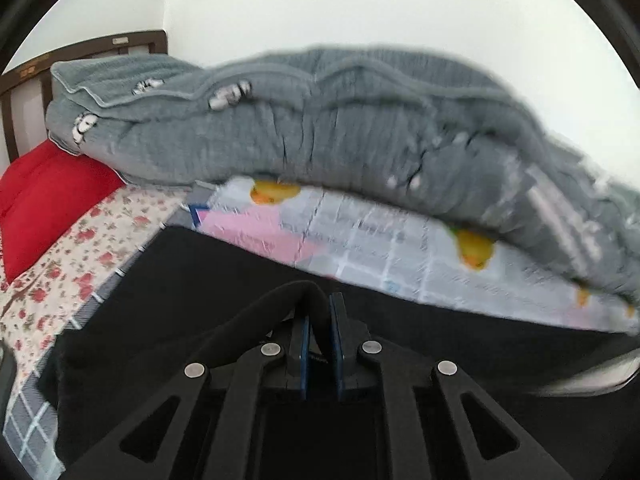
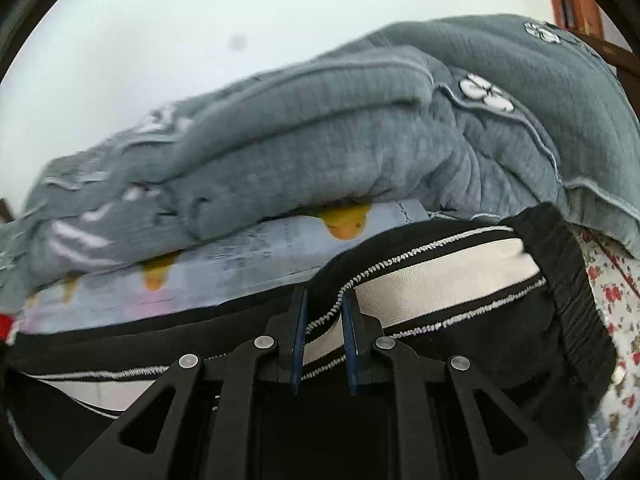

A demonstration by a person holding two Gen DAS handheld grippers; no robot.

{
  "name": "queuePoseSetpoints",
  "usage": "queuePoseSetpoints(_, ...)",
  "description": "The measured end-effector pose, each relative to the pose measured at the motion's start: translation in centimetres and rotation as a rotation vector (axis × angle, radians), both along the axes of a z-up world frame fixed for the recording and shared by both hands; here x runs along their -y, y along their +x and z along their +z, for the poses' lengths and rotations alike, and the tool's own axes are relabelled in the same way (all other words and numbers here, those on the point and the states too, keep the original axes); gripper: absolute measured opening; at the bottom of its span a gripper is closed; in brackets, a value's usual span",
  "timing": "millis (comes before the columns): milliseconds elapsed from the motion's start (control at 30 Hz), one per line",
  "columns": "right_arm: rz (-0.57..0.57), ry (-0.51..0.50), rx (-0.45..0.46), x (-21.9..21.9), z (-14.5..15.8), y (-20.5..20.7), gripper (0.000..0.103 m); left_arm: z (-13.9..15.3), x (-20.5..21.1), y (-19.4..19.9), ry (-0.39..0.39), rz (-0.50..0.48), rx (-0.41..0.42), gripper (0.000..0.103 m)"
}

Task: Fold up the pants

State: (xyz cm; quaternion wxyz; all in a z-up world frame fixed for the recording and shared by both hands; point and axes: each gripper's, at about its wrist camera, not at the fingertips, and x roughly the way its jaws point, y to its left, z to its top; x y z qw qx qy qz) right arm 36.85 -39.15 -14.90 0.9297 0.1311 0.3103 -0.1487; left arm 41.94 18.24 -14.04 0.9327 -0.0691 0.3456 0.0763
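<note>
While both hand-held grippers pinch the pants [image 2: 440, 280], a fold is under way.
Left hand-held gripper [image 1: 320, 312] clamps black cloth, right hand-held gripper [image 2: 324, 308] the striped edge; next, carry both evenly across the bed [image 1: 80, 248].

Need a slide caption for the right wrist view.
Right hand-held gripper shut on black pants at the white side stripe, grey quilt behind.

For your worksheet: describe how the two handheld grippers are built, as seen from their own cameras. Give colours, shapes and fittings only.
Both look alike. The left gripper and the right gripper each have a matte black frame of angular linkage arms with triangular cut-outs, joined by round silver pivot pins. Each carries two narrow black fingers faced with dark blue pads. No cables, markings or sleeves are visible.
</note>
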Motion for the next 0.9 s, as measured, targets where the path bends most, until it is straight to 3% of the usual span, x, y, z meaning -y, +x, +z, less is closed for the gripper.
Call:
queuePoseSetpoints(133, 0.040, -0.052, -0.011, -1.5, -1.6, 1.9, 0.020, -2.4, 1.4, 0.9, 0.037, -0.051, -0.040, 0.029)
queuePoseSetpoints(200, 0.067, -0.108, -0.037, -2.7, -2.1, 2.2, 0.035, -3.1, 2.2, 1.0, 0.085, -0.051, -0.061, 0.032)
queuePoseSetpoints(267, 0.087, -0.166, -0.020, -3.8, -1.8, 1.6, 0.040, -2.9, 2.7, 0.8, 0.119, -0.046, -0.052, 0.036)
queuePoseSetpoints(333, 0.105, -0.205, 0.014, -4.6, -1.5, 0.7, 0.052, -2.6, 2.9, 0.1, 0.126, -0.046, -0.019, 0.041)
queuePoseSetpoints(400, 0.122, -0.234, 0.047, -5.4, -1.2, -0.3, 0.062, -2.1, 2.8, -0.8, 0.121, -0.038, 0.022, 0.054)
queuePoseSetpoints(467, 0.128, -0.250, 0.046, -6.0, -1.2, -1.2, 0.062, -1.5, 2.7, -1.9, 0.107, -0.031, 0.064, 0.078)
queuePoseSetpoints(567, 0.148, -0.198, 0.006, -6.1, -1.3, -2.3, 0.062, -0.8, 3.0, -4.1, 0.114, -0.011, 0.104, 0.083)
queuePoseSetpoints(667, 0.174, -0.131, -0.025, -6.0, -1.4, -4.5, 0.062, -0.6, 3.5, -6.7, 0.104, -0.027, 0.088, 0.086)
queuePoseSetpoints(767, 0.197, -0.159, -0.074, -6.7, -1.7, -7.5, 0.062, -0.6, 3.5, -9.4, 0.075, -0.059, 0.051, 0.086)
queuePoseSetpoints(800, 0.217, -0.154, -0.097, -6.8, -1.9, -8.8, 0.062, -0.6, 3.4, -10.4, 0.058, -0.066, 0.028, 0.086)
queuePoseSetpoints(900, 0.238, -0.134, -0.110, -6.4, -2.2, -13.5, 0.062, -1.6, 2.6, -14.6, -0.113, -0.088, -0.039, 0.086)
